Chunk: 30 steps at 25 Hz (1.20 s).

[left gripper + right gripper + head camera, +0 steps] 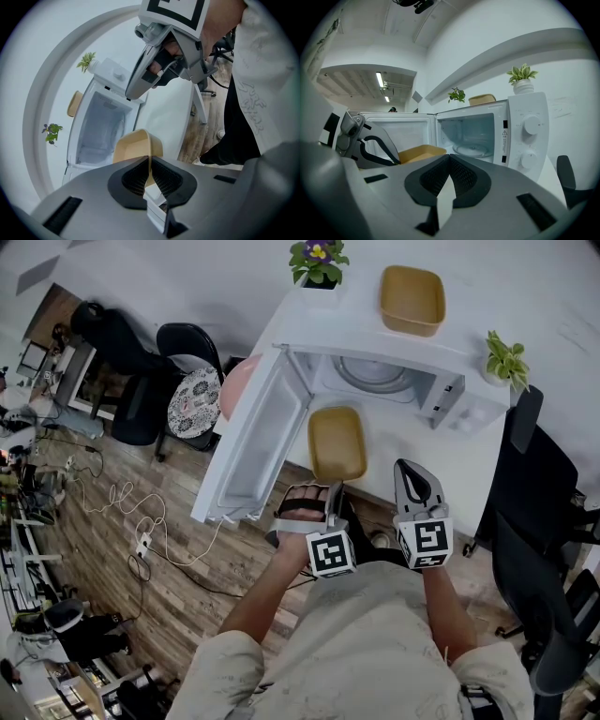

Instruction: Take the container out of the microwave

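Head view: the container point(337, 442) is outside the microwave point(441, 395), in front of its open door point(258, 451). It lies straight ahead of the left gripper point(334, 491), long axis running away from the person. That gripper's jaws are clamped on the near rim. The right gripper point(409, 472), just beside, is closed and empty. The container appears to be held clear of the white table point(412, 442). A wooden floor point(187, 549) surrounds the table.

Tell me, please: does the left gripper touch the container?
Touching. The left gripper view shows the left gripper with both jaws pressed on the thin rim of the container, no gap.
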### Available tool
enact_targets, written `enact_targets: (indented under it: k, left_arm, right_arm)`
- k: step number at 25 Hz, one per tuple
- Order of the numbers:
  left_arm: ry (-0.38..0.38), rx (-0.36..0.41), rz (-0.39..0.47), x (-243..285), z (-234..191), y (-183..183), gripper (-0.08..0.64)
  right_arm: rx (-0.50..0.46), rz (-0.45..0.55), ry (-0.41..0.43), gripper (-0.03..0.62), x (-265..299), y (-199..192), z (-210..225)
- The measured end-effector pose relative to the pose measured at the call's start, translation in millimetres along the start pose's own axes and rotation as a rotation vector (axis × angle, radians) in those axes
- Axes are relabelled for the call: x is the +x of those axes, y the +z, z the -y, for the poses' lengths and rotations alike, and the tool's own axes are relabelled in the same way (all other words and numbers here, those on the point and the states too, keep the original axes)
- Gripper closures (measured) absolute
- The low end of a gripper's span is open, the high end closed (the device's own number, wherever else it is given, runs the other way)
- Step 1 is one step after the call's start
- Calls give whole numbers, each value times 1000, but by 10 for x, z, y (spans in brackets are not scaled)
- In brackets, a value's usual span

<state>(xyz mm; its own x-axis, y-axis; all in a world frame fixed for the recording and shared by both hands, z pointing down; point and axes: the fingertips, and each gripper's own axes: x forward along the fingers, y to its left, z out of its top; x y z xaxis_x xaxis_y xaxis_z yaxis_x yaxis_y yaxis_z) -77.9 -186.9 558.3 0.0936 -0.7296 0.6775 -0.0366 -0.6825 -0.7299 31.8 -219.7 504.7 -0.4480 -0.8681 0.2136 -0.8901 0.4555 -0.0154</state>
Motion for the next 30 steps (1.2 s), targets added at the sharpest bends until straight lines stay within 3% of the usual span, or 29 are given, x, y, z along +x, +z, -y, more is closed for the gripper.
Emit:
enact_targets:
  k: [25, 30]
  left_arm:
    - [14, 2, 12, -55, -68, 33, 534]
    - [-12, 0, 1, -39, 13, 3, 534]
  right_arm:
    - [-16, 2, 0, 577, -24, 39, -10]
    - [-19, 6, 2, 578, -26, 44, -12]
